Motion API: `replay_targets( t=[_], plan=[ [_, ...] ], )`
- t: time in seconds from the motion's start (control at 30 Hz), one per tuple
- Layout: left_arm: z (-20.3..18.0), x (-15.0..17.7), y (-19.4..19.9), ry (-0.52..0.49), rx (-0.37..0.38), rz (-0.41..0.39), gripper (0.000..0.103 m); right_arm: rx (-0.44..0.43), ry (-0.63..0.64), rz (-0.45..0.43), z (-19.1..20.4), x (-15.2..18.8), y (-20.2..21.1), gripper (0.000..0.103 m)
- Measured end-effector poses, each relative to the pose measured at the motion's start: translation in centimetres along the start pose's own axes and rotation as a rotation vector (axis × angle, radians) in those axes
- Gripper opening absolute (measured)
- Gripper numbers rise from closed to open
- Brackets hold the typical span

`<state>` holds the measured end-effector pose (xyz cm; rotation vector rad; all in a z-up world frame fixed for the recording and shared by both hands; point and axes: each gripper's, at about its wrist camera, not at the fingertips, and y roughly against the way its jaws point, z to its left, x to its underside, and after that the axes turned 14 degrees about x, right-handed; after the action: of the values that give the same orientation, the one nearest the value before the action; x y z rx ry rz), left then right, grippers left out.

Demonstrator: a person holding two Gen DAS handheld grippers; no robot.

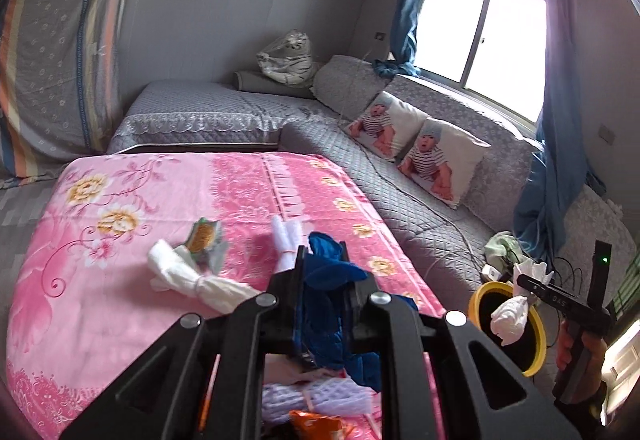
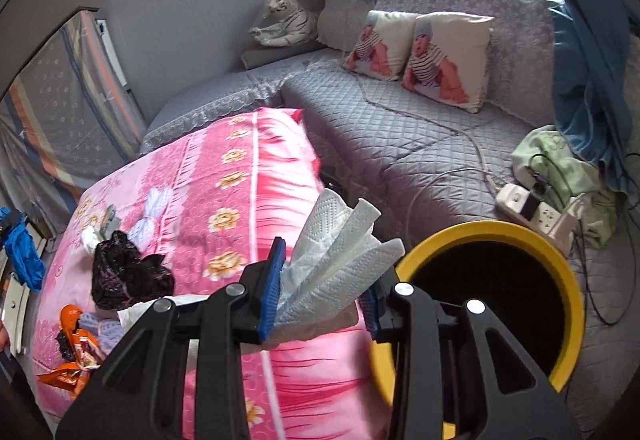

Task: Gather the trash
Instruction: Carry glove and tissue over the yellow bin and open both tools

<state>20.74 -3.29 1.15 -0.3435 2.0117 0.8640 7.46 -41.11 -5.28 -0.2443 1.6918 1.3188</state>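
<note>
Two pieces of trash are held at once: the left gripper is clamped on a crumpled blue bag, and the right gripper is closed on a white paper towel that fans out past its blue pads. Seen from the left wrist, the towel hangs bunched above the mouth of the yellow bin, with the right gripper just beyond the bin's rim. From the right wrist, the bin sits just beside the towel, its dark inside open to view, and it stands at the edge of the pink cloth.

More trash lies on the pink cloth, on the side away from the bin: a tied white wad, a small printed wrapper touching it, a white ribbed bundle just behind the blue bag, a black bag and an orange wrapper near the cloth's near corner.

Beyond the cloth and bin runs a grey quilted sofa, with two printed cushions against its back, a plush tiger in the far corner, and a power strip close behind the bin
</note>
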Motion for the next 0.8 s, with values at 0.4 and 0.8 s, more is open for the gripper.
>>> replay_targets(
  t=[0.4, 0.8],
  plan=[
    [-15.5, 0.8, -15.4, -0.166, 0.308, 0.175, 0.013, 0.495, -0.048, -0.107, -12.4, 0.7, -0.9, 0.033],
    [-24.4, 5.6, -25.6, -0.195, 0.471, 0.303, 0.013, 0.747, 0.012, -0.123, -16.3, 2.5, -4.5, 0.033]
  ],
)
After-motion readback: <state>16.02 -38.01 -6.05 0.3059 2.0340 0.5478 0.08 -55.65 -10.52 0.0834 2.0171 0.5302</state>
